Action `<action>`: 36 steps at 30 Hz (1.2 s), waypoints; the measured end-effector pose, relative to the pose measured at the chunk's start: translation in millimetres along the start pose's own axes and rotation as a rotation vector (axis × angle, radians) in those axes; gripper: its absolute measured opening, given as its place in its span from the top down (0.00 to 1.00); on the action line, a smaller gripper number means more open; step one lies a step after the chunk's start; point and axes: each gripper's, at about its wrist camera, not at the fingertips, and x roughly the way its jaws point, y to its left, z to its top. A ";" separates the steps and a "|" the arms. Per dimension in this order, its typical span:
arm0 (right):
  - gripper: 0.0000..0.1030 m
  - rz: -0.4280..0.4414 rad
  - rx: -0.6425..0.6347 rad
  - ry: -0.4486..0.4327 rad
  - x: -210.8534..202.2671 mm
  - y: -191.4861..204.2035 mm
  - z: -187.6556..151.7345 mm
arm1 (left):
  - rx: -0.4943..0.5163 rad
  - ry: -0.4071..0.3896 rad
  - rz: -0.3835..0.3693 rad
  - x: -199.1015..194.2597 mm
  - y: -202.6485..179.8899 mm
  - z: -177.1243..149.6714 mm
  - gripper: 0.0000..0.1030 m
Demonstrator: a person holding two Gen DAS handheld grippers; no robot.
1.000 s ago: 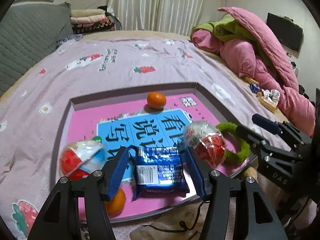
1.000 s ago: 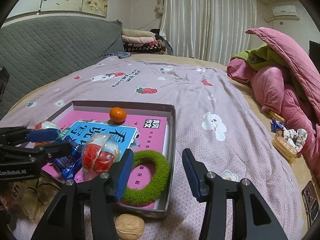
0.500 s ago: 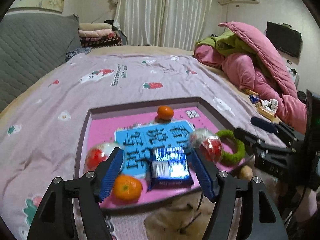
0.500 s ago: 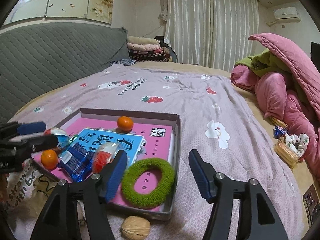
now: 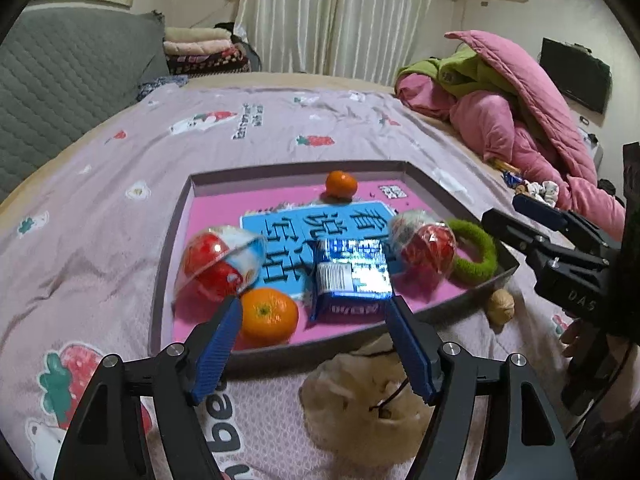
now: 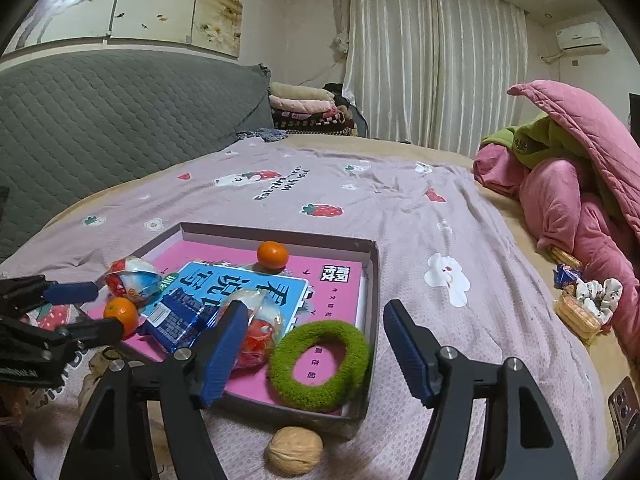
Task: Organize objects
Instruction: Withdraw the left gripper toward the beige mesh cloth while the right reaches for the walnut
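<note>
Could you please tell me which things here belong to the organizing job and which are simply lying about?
Job:
tray
two oranges
blue snack packet
two wrapped toys
green ring
walnut

Lying about:
pink quilt
folded blankets
snacks by the quilt

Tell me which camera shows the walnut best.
The right wrist view: the walnut lies whole on the bedspread, just outside the tray. The left wrist view shows it smaller, blurred, beside the tray's corner.

Bed (image 6: pixel 360 208) in pink strawberry sheet — on it: tray (image 6: pixel 370 280), walnut (image 6: pixel 295 455).
</note>
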 end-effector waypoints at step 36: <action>0.32 0.070 0.064 0.079 -21.9 0.0 -39.9 | 0.085 0.080 -0.109 -4.9 -21.1 -45.4 0.27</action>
